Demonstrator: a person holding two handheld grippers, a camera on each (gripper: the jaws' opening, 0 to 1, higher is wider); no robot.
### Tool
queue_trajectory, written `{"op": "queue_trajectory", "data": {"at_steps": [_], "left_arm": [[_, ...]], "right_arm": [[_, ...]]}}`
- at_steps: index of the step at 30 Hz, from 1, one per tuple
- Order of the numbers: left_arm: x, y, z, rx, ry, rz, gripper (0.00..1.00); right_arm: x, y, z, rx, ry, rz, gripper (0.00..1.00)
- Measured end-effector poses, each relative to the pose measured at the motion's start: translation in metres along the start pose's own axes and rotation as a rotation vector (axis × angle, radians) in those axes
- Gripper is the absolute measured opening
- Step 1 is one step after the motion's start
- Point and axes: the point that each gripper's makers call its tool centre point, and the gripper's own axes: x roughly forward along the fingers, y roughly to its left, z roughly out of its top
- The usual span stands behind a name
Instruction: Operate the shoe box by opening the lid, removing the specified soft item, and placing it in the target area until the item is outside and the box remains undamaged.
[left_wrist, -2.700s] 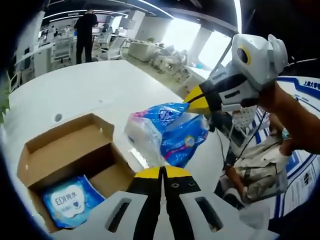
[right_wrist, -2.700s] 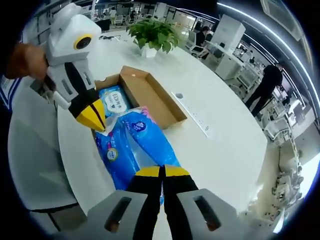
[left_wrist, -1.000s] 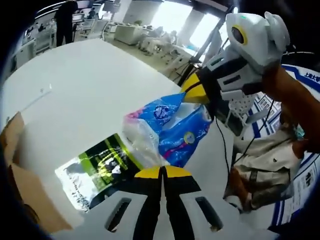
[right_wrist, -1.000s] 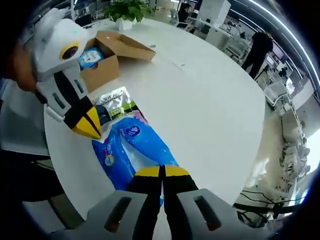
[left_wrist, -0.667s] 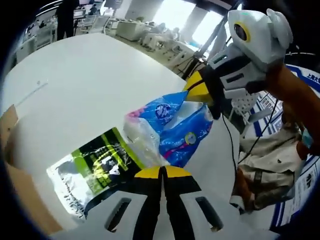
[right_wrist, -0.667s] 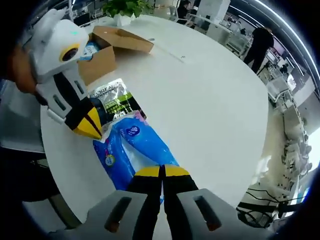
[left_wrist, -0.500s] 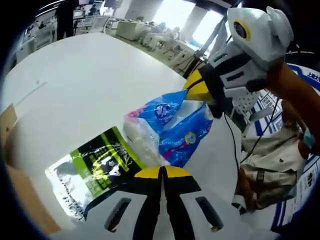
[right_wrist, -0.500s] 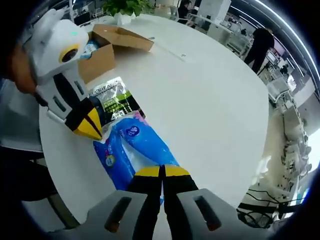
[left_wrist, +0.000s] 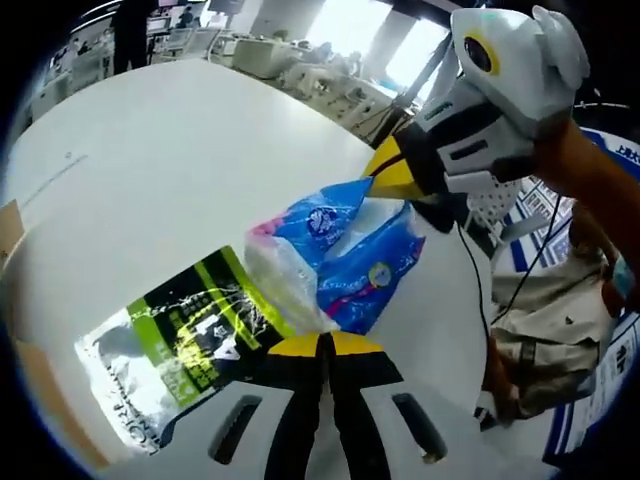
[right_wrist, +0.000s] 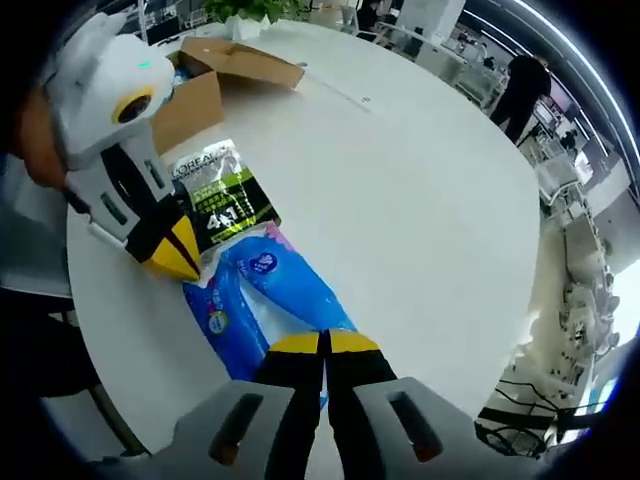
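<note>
White table (right_wrist: 420, 190) | blue tissue pack (right_wrist: 265, 300) stretched lengthwise between left gripper (right_wrist: 172, 262) and right gripper (right_wrist: 324, 345) | both jaws clenched on its ends

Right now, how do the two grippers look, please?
Each gripper has a white moulded body with slots, black jaws and yellow tips. The left gripper and the right gripper both match this. Thin black cables hang near the right one.

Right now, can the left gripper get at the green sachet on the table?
Probably not: the left gripper is shut on the blue tissue pack, shared with the right gripper. The green sachet lies beneath, unobstructed.
</note>
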Motion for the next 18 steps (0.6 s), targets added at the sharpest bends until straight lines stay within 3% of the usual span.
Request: {"op": "queue_trajectory", "data": {"at_steps": [11,15,18], "left_arm": [[0.0077,0.0006,0.0030,-0.007,-0.009,-0.011,0.00],[0.0097,-0.0010,0.0014,0.010,0.005,-0.009,0.12],[0.0087,0.0027,-0.0015,0.007,0.017,0.008,0.23]], "right_arm": [[0.0050,-0.0020,-0.0047,0.002,0.004,0.000,0.00],[0.0047,-0.0017,-0.0032,-0.005,-0.001,-0.006,0.01],[0.0068,-0.0021,-0.0028,0.014,-0.001,-0.007,0.10]]}}
